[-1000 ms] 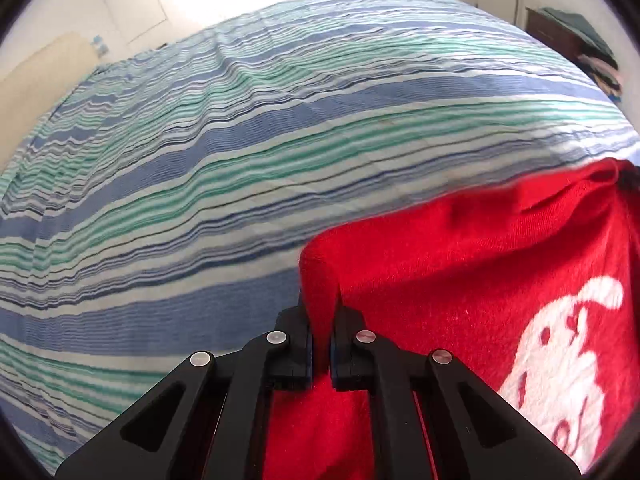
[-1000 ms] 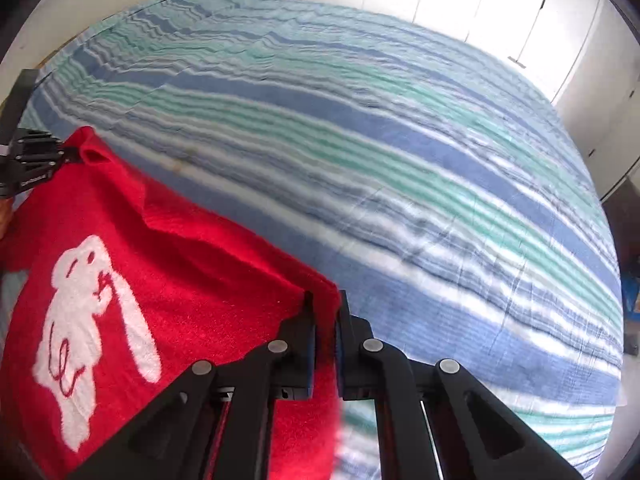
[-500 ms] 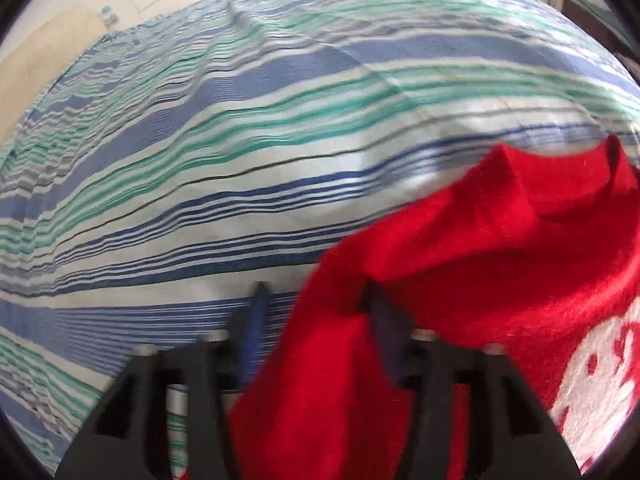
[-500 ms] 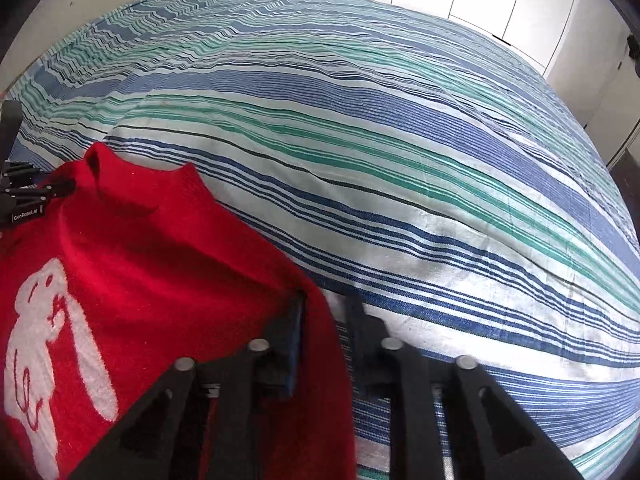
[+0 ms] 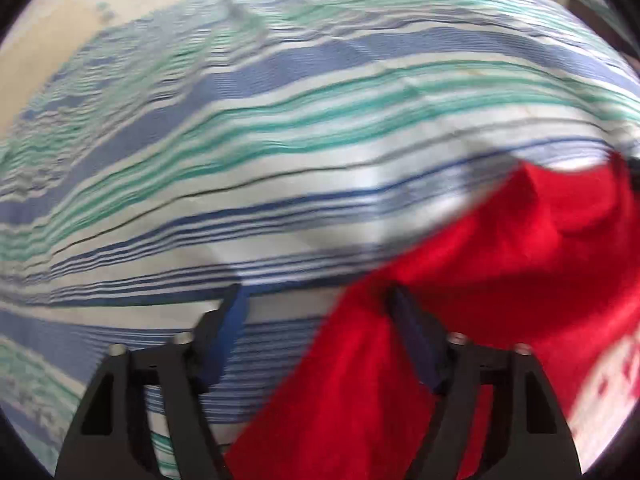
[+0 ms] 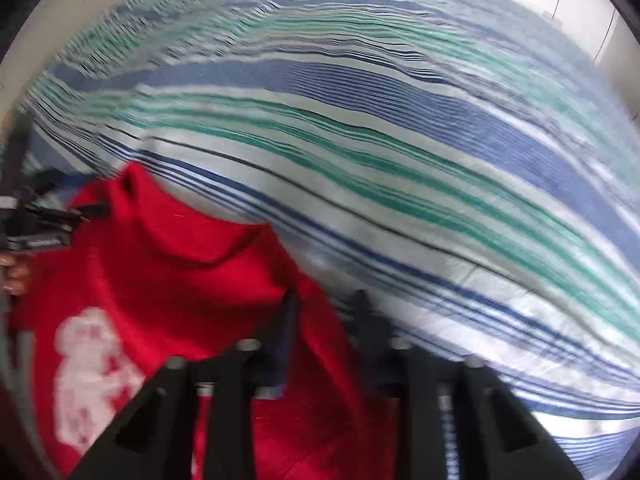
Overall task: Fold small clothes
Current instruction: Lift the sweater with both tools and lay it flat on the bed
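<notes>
Spread over the striped bed (image 5: 280,128): a small red sweater (image 5: 500,264) with a white figure on its front, neckline toward the bed's far edge, hem toward the near edge.

Seen from the left wrist: left claw (image 5: 316,304) wide open, blue-padded fingers (image 5: 230,320) well apart, gripping nothing. Red cloth at the sweater's left shoulder lying between the jaws and draped against the inner finger, loose rather than pinched. Body of the garment off to that claw's right.

Seen from the right wrist: right claw (image 6: 324,308) also parted, less widely, with a fold of the red sweater (image 6: 168,280) at the right shoulder running up between its fingers, apparently not clamped. White figure (image 6: 88,360) low on the left, garment extending away to that claw's left. Left claw (image 6: 52,216) visible beyond, just beside the far shoulder.

Long axis of the sweater running from near edge to far edge of the bed, shoulder line lying across, one claw at each end of it. Each side equally close to its own claw, so a likely next fold calls for a fresh grip on a sleeve or side edge, drawn inward across the chest. Heavy motion blur in both views; fine contact hard to judge.
</notes>
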`<state>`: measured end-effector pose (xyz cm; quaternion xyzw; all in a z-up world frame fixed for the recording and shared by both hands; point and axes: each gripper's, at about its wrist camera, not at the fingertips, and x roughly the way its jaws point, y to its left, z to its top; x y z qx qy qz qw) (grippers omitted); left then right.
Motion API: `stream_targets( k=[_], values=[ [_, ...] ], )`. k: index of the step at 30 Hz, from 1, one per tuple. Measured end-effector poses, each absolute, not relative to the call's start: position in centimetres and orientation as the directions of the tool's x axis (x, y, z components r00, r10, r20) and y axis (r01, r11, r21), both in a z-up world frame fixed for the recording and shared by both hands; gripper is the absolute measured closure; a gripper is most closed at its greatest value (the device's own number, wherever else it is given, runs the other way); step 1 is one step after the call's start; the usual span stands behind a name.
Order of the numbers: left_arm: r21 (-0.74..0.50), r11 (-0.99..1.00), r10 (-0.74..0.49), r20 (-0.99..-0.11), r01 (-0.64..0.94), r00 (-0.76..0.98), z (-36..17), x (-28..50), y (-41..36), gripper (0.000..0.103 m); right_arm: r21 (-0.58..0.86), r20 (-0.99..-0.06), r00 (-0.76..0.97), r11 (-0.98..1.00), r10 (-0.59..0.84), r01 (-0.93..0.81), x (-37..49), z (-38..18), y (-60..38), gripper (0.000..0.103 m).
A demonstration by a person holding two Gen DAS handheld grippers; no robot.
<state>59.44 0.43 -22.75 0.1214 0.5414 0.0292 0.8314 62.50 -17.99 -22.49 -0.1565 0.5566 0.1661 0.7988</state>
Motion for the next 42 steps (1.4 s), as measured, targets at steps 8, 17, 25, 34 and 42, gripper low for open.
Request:
stream_targets(
  k=[8, 17, 25, 34, 42],
  values=[
    [0.152, 0.988, 0.125, -0.816, 0.0, 0.565, -15.5, 49.0, 3.6, 0.018, -0.125, -0.84, 0.537, 0.937, 0.075, -0.327, 56.1, -15.2, -19.7, 0.047],
    [0.141, 0.91, -0.035, -0.911, 0.39, 0.411, -17.9, 23.3, -2.7, 0.014, 0.215, -0.92, 0.141, 0.772, 0.365, -0.598, 30.8, -15.4, -16.5, 0.047],
    [-0.171, 0.98, -0.196, -0.895, 0.098, 0.4, -15.1, 13.2, 5.2, 0.011, 0.377, -0.867, 0.259, 0.9, 0.426, -0.218, 12.1, -13.9, -26.9, 0.042],
    [-0.365, 0.931, -0.342, -0.864, 0.008, 0.371, -15.8, 14.0, 6.7, 0.012, 0.087, -0.985, 0.116, 0.943, 0.13, -0.321, 4.6, -11.2, -27.4, 0.042],
    [-0.426, 0.9, -0.379, -0.87, -0.094, 0.316, -19.7, 15.1, 6.5, 0.015, 0.6, -0.737, 0.342, 0.797, 0.583, -0.066, 10.3, -13.3, -26.3, 0.039]
  ],
)
